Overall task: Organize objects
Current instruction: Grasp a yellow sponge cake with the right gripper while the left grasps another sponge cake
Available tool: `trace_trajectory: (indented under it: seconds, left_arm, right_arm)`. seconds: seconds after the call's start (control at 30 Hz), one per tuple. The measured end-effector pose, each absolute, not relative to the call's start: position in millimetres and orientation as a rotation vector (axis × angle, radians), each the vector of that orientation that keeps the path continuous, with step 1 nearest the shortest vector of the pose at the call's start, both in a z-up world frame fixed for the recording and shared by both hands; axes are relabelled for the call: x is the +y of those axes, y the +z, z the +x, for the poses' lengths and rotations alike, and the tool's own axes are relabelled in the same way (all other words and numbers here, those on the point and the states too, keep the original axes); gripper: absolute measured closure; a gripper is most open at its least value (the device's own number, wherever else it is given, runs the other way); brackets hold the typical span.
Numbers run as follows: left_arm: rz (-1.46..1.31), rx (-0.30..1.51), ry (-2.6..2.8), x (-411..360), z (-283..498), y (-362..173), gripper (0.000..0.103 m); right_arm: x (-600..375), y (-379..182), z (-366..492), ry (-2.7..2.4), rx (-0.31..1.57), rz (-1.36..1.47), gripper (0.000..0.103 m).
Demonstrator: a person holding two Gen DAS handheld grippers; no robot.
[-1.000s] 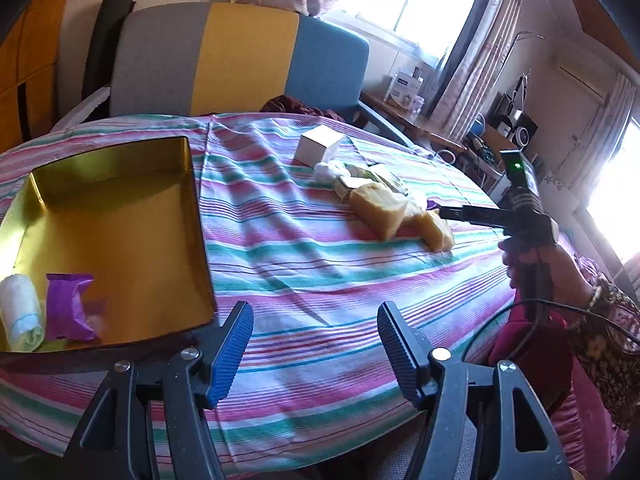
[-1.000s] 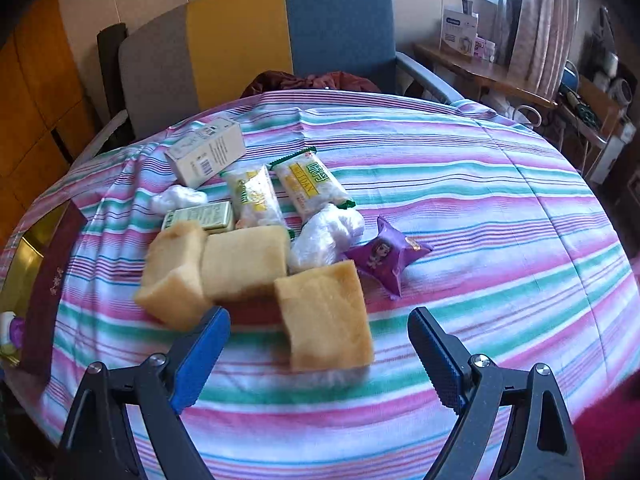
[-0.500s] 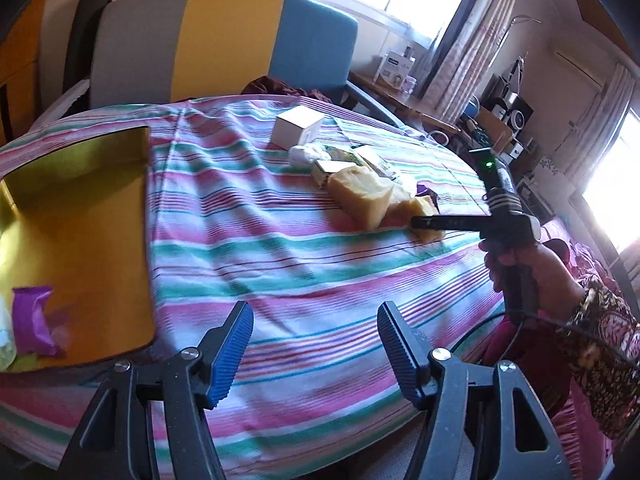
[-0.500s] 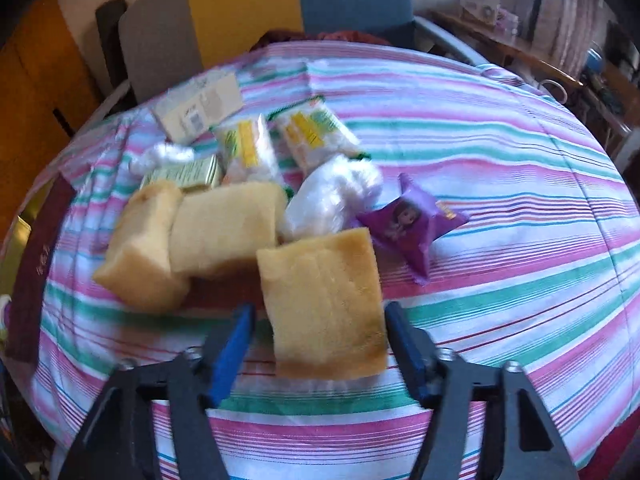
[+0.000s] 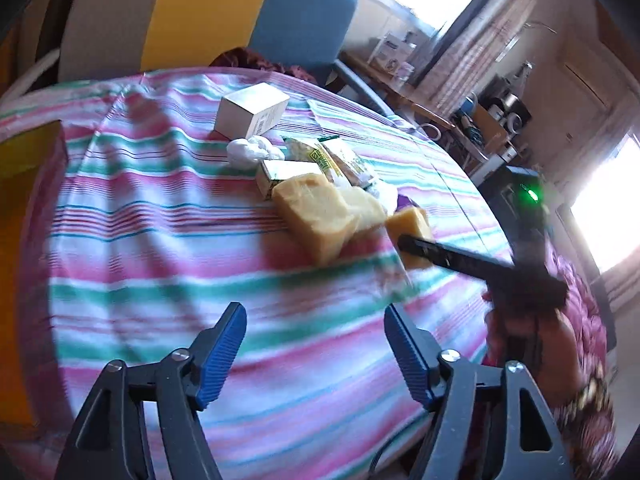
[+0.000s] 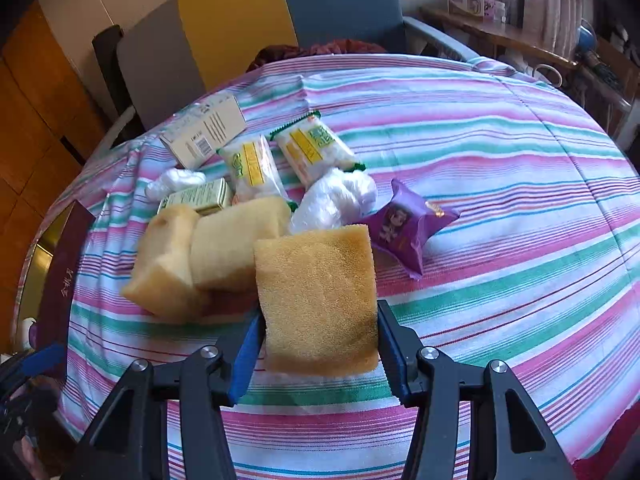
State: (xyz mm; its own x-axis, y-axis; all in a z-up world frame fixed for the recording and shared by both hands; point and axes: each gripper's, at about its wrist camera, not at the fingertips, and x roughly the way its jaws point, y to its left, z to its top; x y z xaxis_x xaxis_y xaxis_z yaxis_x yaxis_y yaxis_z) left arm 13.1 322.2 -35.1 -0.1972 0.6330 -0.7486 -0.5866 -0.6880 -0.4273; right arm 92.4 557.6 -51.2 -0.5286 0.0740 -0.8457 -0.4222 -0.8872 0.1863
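My right gripper [image 6: 318,344] is shut on a yellow sponge [image 6: 318,296], its blue pads against both sides of the block; the same sponge [image 5: 412,224] shows in the left wrist view with a black finger across it. Two more yellow sponges [image 6: 208,252] lie just left of it. A purple snack packet [image 6: 406,228], a white plastic wad [image 6: 334,200], two yellow-green snack bags [image 6: 280,160], a small green box [image 6: 200,198] and a white carton [image 6: 204,130] lie behind. My left gripper [image 5: 316,344] is open and empty above the striped cloth.
The gold tin tray [image 5: 24,152] sits at the table's left edge, also in the right wrist view [image 6: 44,256]. A grey, yellow and blue chair [image 6: 256,20] stands behind the round table. A wooden side shelf [image 6: 500,32] with clutter runs along the back right.
My right gripper moved forward and closed on the nearest yellow sponge. My left gripper swung right, away from the tray, toward the pile.
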Motion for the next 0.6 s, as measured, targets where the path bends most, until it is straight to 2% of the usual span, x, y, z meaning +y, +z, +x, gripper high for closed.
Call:
trace_trajectory:
  seconds: [0.4, 0.47, 0.6]
  left_arm:
    - [-1.380, -0.230, 1.933, 403, -41, -63, 0.027]
    - [-1.381, -0.232, 1.951, 410, -46, -66, 0.023]
    - [-1.383, -0.190, 1.969, 417, -48, -74, 0.022]
  right_arm:
    - [572, -47, 91, 2.465, 0.609, -1.274, 0.049]
    - [572, -46, 92, 2.465, 0.614, -1.270, 0.049]
    - [572, -45, 93, 2.474, 0.621, -1.263, 0.049]
